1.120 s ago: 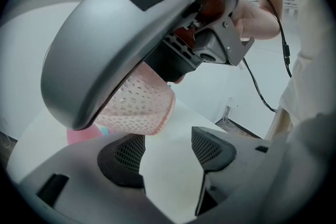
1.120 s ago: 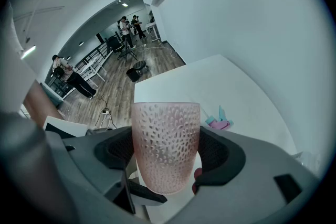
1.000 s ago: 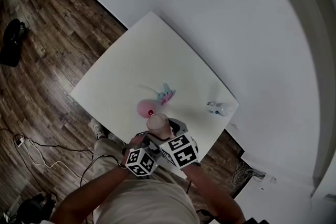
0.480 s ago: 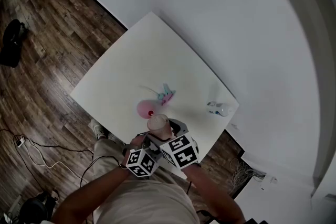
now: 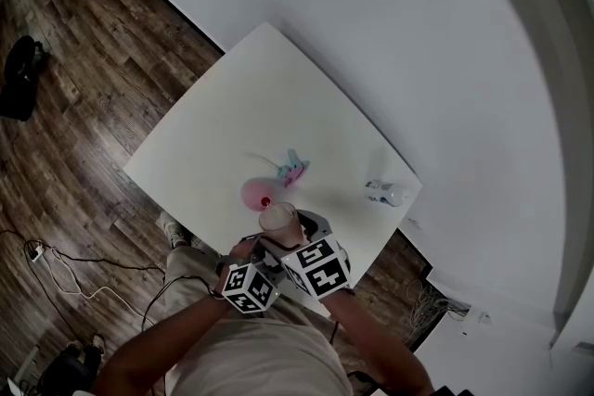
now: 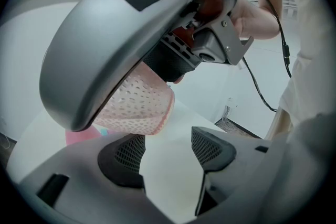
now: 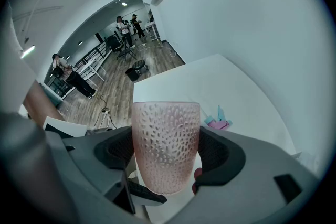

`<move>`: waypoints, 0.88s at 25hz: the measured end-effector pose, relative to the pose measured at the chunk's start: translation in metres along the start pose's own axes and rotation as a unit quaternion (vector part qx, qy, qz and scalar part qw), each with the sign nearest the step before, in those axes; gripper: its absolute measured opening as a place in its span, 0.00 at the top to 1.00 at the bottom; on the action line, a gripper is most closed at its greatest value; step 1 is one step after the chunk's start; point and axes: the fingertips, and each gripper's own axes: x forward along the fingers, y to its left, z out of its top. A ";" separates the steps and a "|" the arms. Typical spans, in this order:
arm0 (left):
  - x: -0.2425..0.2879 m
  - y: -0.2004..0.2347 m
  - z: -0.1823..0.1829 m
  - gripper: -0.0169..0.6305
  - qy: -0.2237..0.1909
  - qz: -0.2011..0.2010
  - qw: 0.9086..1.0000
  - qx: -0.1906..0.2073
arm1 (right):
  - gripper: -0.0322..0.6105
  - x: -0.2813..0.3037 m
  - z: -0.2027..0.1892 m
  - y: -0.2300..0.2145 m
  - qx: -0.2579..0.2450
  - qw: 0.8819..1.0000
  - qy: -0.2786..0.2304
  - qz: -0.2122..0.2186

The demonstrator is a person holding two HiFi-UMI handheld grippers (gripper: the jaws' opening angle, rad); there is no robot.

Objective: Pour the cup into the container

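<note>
1. The white square worktop [image 5: 232, 97] has its near edge at the person's body, and the marker cubes of both grippers hang over this edge.
2. The right gripper [image 7: 167, 157] holds a pink dimpled glass cup [image 7: 165, 134]. Its two dark fingers [image 7: 116, 150] pinch the cup from both sides, low on its body, and the mouth of the cup faces up.
3. The cup is just inside the near edge. I cannot tell whether its base touches the worktop.
4. A round pink container [image 5: 252, 192] sits on the worktop just beyond the cup, a little to the left. In the head view the two seem to touch.
5. The left gripper [image 6: 167, 152] is close beside the right one, near the lower part of the cup. Its fingers [image 6: 126, 157] are spread apart, with only white worktop between them.
6. A small pink and light blue thing [image 5: 294, 168] lies just beyond the container. A white and blue object [image 5: 385, 192] lies near the right corner, well apart from the cup.
7. From the container to the far corner and the left corner, a wide stretch of bare surface is open.
8. Left of the worktop is a dark wooden floor [image 5: 83, 107] with cables [image 5: 74, 278]. On the far right side is a white wall [image 5: 418, 32].
</note>
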 end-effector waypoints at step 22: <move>0.000 -0.003 0.000 0.53 0.000 -0.007 1.000 0.002 | 0.38 0.001 -0.001 0.001 0.001 1.000 0.008 -0.002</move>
